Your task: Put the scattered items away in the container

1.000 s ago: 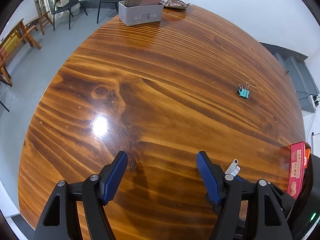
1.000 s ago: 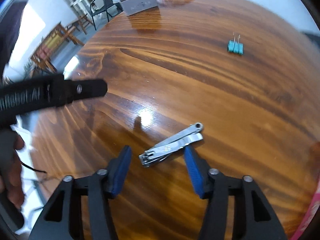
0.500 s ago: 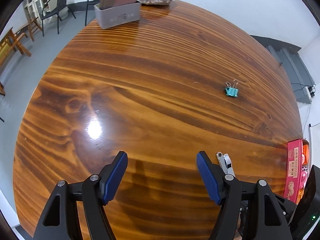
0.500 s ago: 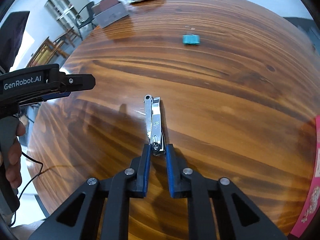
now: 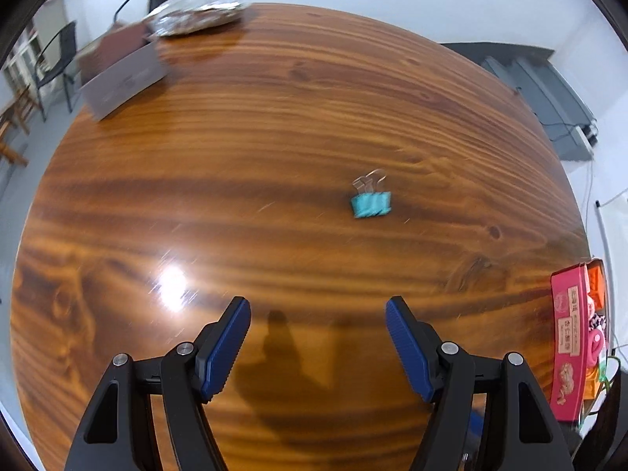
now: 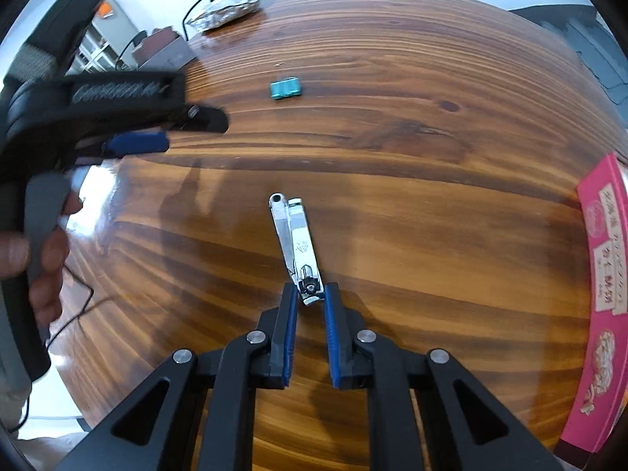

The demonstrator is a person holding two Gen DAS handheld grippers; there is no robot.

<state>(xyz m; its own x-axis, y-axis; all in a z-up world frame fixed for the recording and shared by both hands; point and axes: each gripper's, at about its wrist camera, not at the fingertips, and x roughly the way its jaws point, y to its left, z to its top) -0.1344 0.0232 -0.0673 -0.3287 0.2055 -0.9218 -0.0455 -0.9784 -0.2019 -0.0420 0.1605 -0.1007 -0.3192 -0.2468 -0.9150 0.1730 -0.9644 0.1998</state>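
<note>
One nail clipper (image 6: 297, 249) is pinched at its near end by the right hand-held gripper (image 6: 310, 294), above the wooden tabletop (image 6: 412, 165).

Its blue pads (image 6: 291, 310) press the clipper's hinge end from both sides, the lever end pointing away toward a teal binder clip (image 6: 286, 88) that lies well apart on the bare wood. The left hand-held gripper (image 5: 318, 312) hangs over the tabletop (image 5: 274, 149) with its jaws standing wide apart and nothing between them; the binder clip (image 5: 371, 203) lies beyond it. A grey box (image 5: 122, 78) with brown contents and a foil bag (image 5: 200, 10) sit at the far edge, a pink carton (image 6: 600, 294) at the right edge. A person's hand (image 6: 39, 251) grips the left handle.
</note>
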